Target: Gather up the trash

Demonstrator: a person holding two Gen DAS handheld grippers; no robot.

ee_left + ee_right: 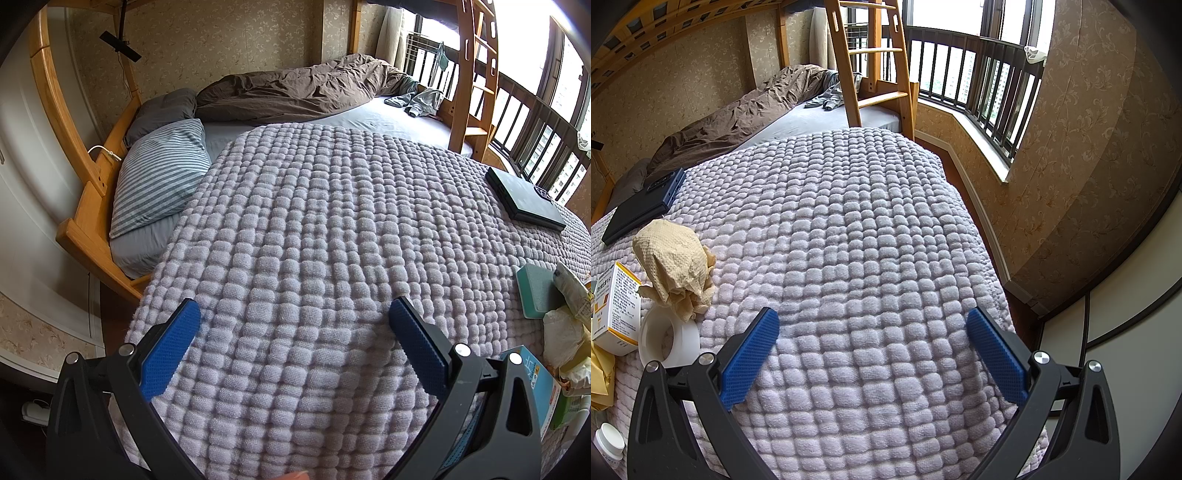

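Observation:
Both grippers hover over a lilac quilted blanket (pixel 314 221) on a bed. My left gripper (pixel 295 314) is open and holds nothing; trash lies at its right: crumpled white paper (pixel 563 332), a teal box (pixel 535 293) and a blue carton (pixel 535 380). My right gripper (pixel 873 321) is also open and empty. To its left sit a crumpled tan paper towel (pixel 674 266), a white tape roll (pixel 670 339), a yellow-and-white medicine box (pixel 615 306), a yellow wrapper (pixel 602 376) and a small white bottle (pixel 607 439).
A dark laptop-like case (pixel 524 199) with a phone (pixel 670 188) on it lies further up the blanket (pixel 868 221). A striped pillow (pixel 162 173), brown duvet (pixel 295 88) and wooden bunk ladder (pixel 871 62) lie beyond. A barred bay window (pixel 979 77) is at the right.

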